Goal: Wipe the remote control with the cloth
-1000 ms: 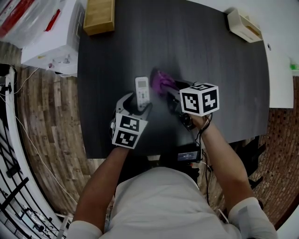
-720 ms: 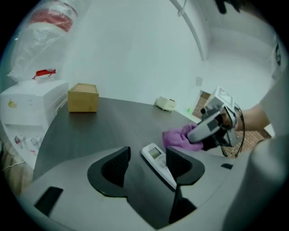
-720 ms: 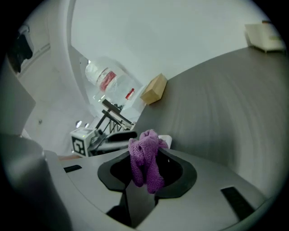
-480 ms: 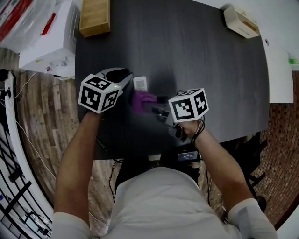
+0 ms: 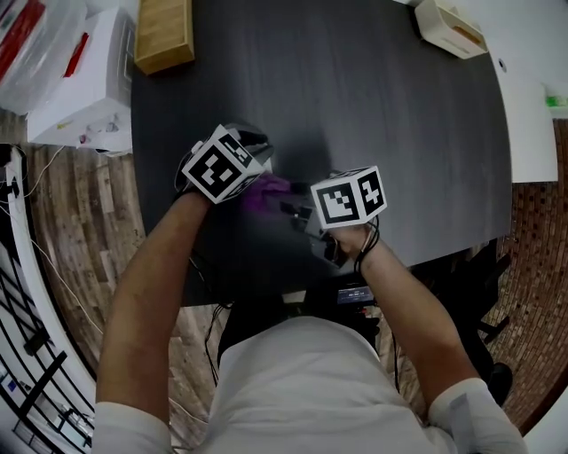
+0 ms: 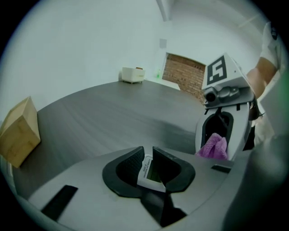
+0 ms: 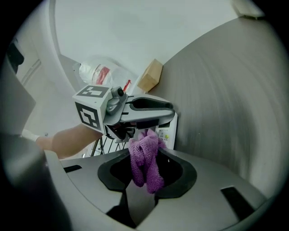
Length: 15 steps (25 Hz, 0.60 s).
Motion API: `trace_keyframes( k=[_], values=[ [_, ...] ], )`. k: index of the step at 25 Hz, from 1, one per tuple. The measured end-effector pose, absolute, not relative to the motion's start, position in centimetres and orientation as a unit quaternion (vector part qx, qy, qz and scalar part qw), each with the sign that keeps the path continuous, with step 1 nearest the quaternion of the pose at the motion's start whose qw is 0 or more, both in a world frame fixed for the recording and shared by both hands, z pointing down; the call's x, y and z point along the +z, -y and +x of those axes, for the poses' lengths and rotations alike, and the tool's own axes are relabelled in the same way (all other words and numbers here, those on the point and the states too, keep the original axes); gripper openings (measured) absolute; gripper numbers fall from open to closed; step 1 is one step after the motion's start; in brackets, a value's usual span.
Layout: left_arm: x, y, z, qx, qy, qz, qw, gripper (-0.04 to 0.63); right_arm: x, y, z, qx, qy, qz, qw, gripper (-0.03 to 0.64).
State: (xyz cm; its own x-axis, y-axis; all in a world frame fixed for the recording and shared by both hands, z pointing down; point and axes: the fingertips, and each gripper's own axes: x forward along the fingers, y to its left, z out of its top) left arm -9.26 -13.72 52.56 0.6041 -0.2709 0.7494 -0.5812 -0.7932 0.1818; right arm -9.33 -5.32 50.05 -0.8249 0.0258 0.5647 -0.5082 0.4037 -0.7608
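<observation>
My left gripper (image 6: 148,155) has the white remote control (image 6: 151,173) between its dark pads, which press on its sides while the jaws are still closing. It holds the remote on edge above the black table (image 5: 382,106). My right gripper (image 7: 146,153) is shut on a bunched purple cloth (image 7: 145,158). The cloth's free end rests against the remote (image 7: 166,131), just under the left gripper's fingers (image 7: 151,104). In the head view the two grippers meet near the table's front left, with the cloth (image 5: 266,191) between them; the remote is mostly hidden there.
A wooden box (image 5: 164,34) stands at the table's far left corner, and a beige box (image 5: 450,27) at the far right. White cartons (image 5: 75,80) sit on the floor to the left. A white surface (image 5: 532,115) borders the table on the right.
The left gripper, open around the remote lying flat, has shut on it and lifted it to the left. The right gripper moved left with the cloth until it reached the remote.
</observation>
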Motion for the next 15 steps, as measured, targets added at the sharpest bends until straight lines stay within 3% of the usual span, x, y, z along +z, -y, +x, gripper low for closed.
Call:
trace_keyframes(
  k=[15],
  values=[
    [53.0,13.4,-9.4,0.34,0.254,0.879,0.219,0.077,50.5,5.4,-4.0,0.597,0.749,0.206,0.198,0.13]
  ],
)
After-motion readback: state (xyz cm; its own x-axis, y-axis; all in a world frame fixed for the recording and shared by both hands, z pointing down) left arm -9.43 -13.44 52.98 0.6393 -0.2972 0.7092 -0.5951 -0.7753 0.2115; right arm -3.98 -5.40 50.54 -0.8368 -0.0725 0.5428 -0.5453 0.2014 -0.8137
